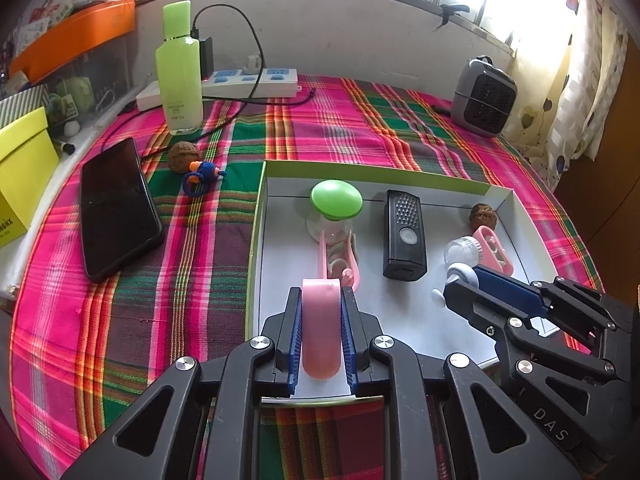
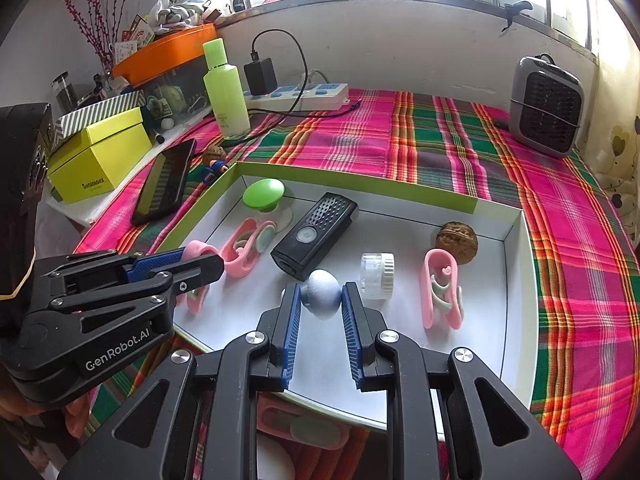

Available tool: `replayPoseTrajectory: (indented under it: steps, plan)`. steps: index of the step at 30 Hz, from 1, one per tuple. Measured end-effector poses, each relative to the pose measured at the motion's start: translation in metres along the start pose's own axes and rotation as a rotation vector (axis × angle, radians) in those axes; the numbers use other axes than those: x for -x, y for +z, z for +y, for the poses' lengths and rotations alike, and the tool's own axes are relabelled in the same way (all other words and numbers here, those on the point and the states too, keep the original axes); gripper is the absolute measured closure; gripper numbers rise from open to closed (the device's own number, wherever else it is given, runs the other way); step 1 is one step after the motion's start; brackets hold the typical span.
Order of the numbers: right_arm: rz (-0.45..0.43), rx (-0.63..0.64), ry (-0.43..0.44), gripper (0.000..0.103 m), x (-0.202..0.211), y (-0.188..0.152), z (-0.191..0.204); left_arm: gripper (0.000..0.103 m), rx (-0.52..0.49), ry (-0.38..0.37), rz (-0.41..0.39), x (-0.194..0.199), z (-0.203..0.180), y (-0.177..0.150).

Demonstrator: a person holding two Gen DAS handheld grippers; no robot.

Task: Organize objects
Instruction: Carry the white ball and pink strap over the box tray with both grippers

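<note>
We record the left gripper (image 1: 321, 320) clamped on a pink clip (image 1: 321, 330), low in the centre of the left wrist view; the blue pads (image 1: 295, 330) press both of its flat sides. The clip hangs over the near edge of a white tray (image 1: 280, 184) with a green rim. In the right wrist view the same gripper enters from the left (image 2: 208, 260), the pink loop showing past its tip.

The right gripper (image 2: 320, 302) is closed on a small grey-blue knob (image 2: 322, 294), its pads touching the rounded sides, just below the middle of its own view. The knob is over the tray floor (image 2: 460, 216).

Inside the tray we note a green-capped suction piece (image 2: 264, 194) toward the upper left, a second pink clip (image 2: 242, 254) just beside it, a black remote-like device (image 2: 316, 234) lying diagonally at the centre, a clear jar with a white cap (image 2: 378, 276) on its side, a third pink clip (image 2: 440, 292) to the right of it, and a walnut (image 2: 456, 242) near the far right corner.

Outside the tray, on the plaid-covered surface (image 1: 340, 120), lie a black phone (image 1: 116, 208), another walnut (image 1: 183, 156) touching a blue knitted toy (image 1: 202, 174), a green bottle (image 1: 178, 68) standing upright, a white power strip (image 1: 248, 82) and a grey fan heater (image 1: 482, 98) at upper right.
</note>
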State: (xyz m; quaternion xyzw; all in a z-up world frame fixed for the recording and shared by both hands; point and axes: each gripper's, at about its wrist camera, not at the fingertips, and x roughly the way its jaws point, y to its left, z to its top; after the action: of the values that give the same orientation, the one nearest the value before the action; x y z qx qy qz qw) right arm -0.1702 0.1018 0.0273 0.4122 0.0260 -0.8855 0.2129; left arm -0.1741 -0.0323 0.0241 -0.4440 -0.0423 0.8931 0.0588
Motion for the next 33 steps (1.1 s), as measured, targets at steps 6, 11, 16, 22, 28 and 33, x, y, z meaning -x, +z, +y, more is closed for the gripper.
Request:
replayPoseTrajectory:
  steps: [6, 11, 16, 22, 28, 33]
  plan:
    - [0.012, 0.01, 0.013, 0.081, -0.004, 0.0, 0.004, 0.087, -0.009, 0.008, 0.0, -0.002, -0.001, 0.0]
    - [0.023, 0.008, 0.021, 0.081, -0.008, -0.001, 0.005, 0.087, -0.018, 0.007, 0.007, -0.004, -0.002, 0.001]
    - [0.03, 0.01, 0.021, 0.081, -0.011, -0.001, 0.005, 0.087, -0.024, 0.013, 0.013, -0.006, -0.005, 0.0]
    - [0.035, 0.006, 0.026, 0.081, -0.013, -0.002, 0.006, 0.087, -0.025, 0.014, 0.012, -0.006, -0.005, 0.001]
    - [0.035, 0.007, 0.025, 0.081, -0.013, -0.002, 0.006, 0.087, -0.026, 0.015, 0.012, -0.006, -0.006, 0.001]
    - [0.035, 0.019, 0.019, 0.081, -0.013, -0.002, 0.009, 0.086, -0.031, 0.021, 0.015, -0.007, -0.006, 0.001]
